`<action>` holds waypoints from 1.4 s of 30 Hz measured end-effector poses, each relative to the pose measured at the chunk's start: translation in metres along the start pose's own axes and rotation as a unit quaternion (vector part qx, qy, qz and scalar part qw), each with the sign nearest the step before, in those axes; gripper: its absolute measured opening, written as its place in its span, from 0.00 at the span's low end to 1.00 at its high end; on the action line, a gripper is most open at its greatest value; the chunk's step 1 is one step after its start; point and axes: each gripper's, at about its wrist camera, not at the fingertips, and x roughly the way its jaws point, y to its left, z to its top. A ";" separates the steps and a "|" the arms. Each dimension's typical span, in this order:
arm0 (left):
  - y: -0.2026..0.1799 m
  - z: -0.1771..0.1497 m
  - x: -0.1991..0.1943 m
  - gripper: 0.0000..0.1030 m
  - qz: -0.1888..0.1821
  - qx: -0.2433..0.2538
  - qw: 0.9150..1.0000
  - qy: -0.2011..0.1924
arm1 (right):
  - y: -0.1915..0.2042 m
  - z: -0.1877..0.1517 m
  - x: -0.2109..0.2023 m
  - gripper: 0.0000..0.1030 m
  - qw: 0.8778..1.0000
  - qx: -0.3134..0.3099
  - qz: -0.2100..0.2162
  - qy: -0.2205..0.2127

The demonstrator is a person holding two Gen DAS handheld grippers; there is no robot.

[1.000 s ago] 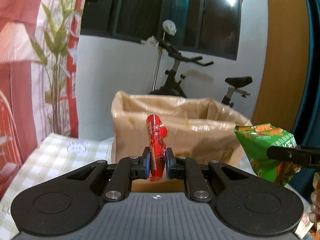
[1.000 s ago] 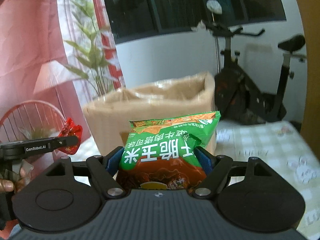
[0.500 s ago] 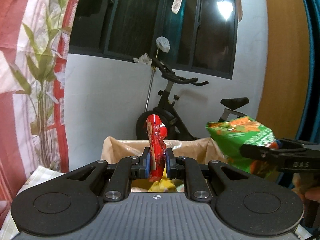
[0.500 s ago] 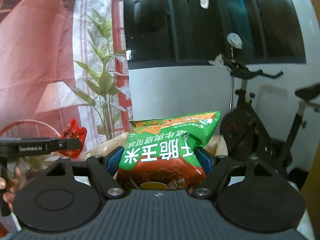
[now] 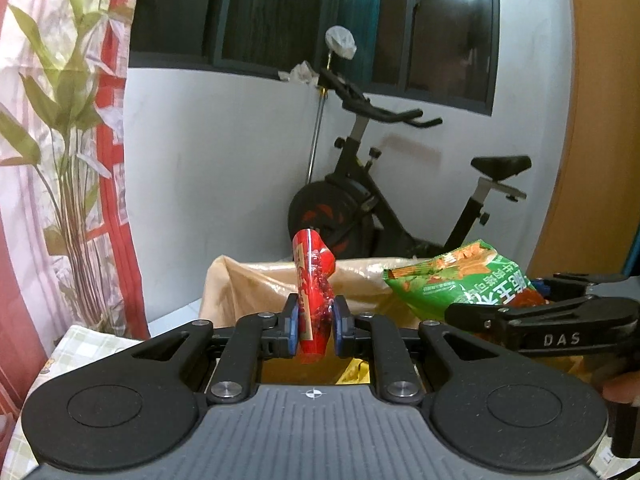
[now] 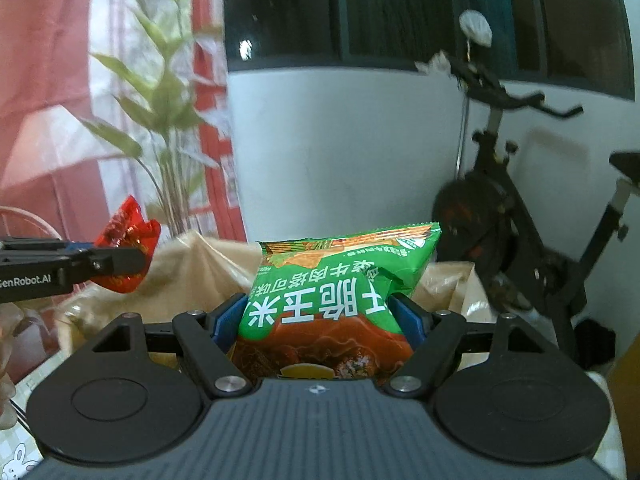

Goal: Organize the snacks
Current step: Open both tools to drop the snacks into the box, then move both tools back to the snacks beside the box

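A: Where does the tall red foil snack packet [image 5: 313, 292] sit?
B: Centre frame, upright before the brown paper-lined cardboard box [image 5: 256, 280]; the green crinkled chip bag [image 5: 460, 280] lies right of it.
A: And behind?
B: The black exercise bike [image 5: 384, 208], against the wall.

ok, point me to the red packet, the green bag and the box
red packet [image 5: 314, 280], left wrist view, on its middle above the pads
green bag [image 6: 320, 300], right wrist view, on the white lettering
box [image 5: 256, 280], left wrist view, on the inside of its far wall, left of the red packet
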 end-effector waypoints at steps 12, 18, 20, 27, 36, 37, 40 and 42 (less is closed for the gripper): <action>0.000 -0.009 -0.002 0.54 0.015 -0.008 1.000 0.019 | -0.010 -0.002 -0.007 0.89 0.999 0.027 -0.003 0.023; -0.001 -0.009 -0.018 0.59 0.023 -0.006 1.000 0.014 | -0.010 -0.006 -0.026 0.91 1.000 0.021 -0.005 0.014; -0.001 -0.009 -0.025 0.61 0.025 -0.007 1.000 0.011 | -0.011 -0.008 -0.034 0.91 1.000 0.022 -0.006 0.009; 0.001 -0.016 -0.053 0.65 0.036 -0.014 0.999 0.001 | -0.016 -0.016 -0.063 0.91 0.999 0.030 -0.007 -0.008; 0.007 -0.043 -0.089 0.66 0.042 -0.042 0.998 -0.003 | -0.020 -0.044 -0.098 0.91 0.999 0.013 0.007 -0.037; 0.008 -0.047 -0.092 0.66 0.042 -0.048 0.998 -0.004 | -0.022 -0.047 -0.101 0.91 0.999 0.015 0.008 -0.040; 0.007 -0.061 -0.099 0.66 0.042 -0.062 0.997 -0.003 | -0.026 -0.056 -0.109 0.91 0.999 0.022 0.010 -0.047; 0.004 -0.072 -0.102 0.66 0.042 -0.072 0.997 -0.003 | -0.028 -0.063 -0.114 0.91 0.998 0.021 0.010 -0.054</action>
